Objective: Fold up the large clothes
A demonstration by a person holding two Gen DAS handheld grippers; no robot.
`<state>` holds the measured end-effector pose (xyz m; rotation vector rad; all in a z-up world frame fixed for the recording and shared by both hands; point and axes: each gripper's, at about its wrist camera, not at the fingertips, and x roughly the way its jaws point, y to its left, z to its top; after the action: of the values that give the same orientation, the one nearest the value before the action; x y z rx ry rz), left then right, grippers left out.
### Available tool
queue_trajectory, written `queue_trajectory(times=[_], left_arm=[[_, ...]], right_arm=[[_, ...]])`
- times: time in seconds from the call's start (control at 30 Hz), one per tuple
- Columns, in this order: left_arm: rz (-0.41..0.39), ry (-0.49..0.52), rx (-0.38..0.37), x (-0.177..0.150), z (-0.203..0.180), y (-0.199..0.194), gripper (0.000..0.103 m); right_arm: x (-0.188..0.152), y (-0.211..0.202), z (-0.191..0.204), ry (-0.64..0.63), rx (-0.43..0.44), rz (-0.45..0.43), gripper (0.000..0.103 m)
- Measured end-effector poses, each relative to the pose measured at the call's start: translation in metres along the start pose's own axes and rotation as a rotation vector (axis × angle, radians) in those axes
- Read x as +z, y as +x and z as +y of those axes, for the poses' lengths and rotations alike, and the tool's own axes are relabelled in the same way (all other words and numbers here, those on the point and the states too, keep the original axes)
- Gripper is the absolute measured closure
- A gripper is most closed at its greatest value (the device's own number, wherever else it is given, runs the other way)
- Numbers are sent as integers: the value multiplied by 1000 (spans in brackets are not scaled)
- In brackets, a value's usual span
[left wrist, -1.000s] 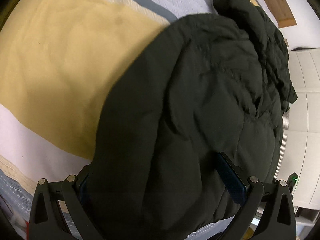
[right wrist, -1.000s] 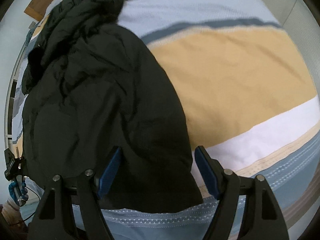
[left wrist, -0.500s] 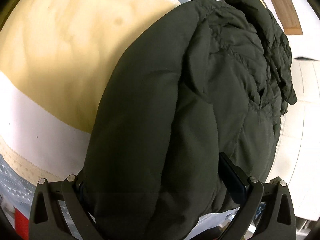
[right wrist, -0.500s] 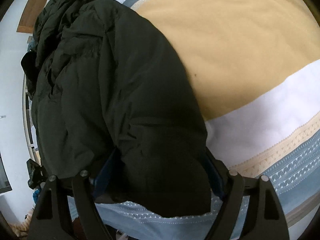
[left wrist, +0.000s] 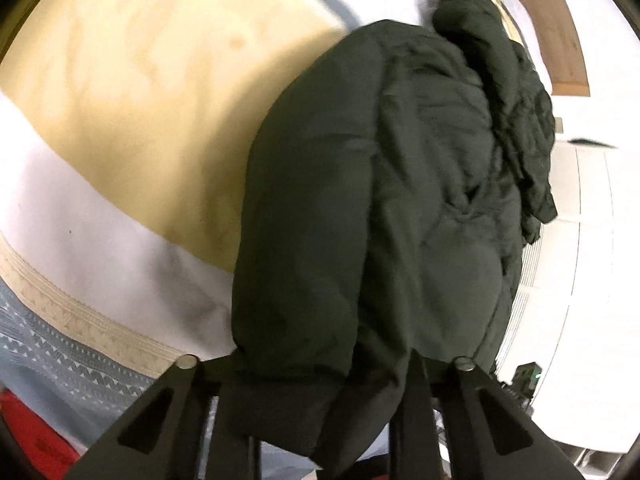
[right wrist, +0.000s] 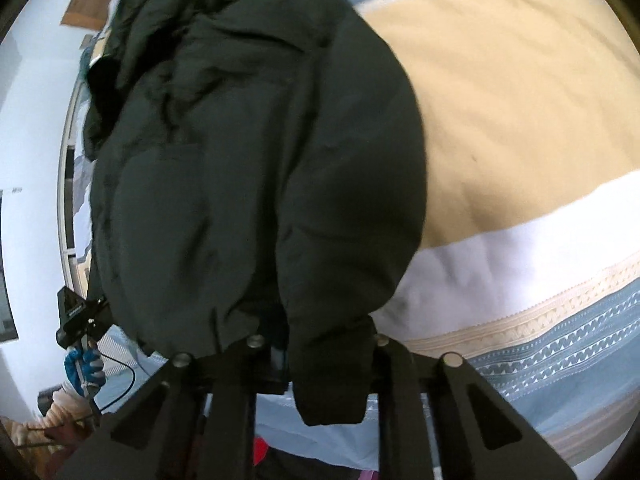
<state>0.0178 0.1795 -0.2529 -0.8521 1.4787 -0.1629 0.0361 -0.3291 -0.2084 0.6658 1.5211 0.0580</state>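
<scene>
With both tongs, left (left wrist: 320, 380) and right (right wrist: 320, 360), clamped on the jacket (left wrist: 380, 200) hem, we lift evenly toward its hood (left wrist: 472, 12).

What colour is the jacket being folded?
Very dark green, near black: jacket, clearest in the left wrist view.

both views are fisheye cameras mounted on handheld grippers, each looking forward along its own two fingers and down at a bed (left wrist: 120, 128) from very close range. the left wrist view faces the dark jacket (left wrist: 380, 208) filling its centre to 3 o'clock, bedspread toward 9 o'clock, a white wall at 3 o'clock. the right wrist view mirrors this: the same jacket (right wrist: 248, 168) fills centre to 9 o'clock, bedspread (right wrist: 520, 120) toward 3 o'clock. both share the jacket's near hem and the striped bedspread. the left gripper (right wrist: 76, 316) shows at 8 o'clock in the right view.
</scene>
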Motion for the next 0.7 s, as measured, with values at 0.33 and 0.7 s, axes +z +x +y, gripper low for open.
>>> queue_trajectory(times=[0.33, 0.7], left_arm=[[-102, 121, -37, 29, -47, -74, 90], [-237, 277, -120, 82, -142, -127, 90]], right_arm=[[27, -81, 43, -97, 77, -182, 90], [77, -164, 75, -189, 142, -380, 90]])
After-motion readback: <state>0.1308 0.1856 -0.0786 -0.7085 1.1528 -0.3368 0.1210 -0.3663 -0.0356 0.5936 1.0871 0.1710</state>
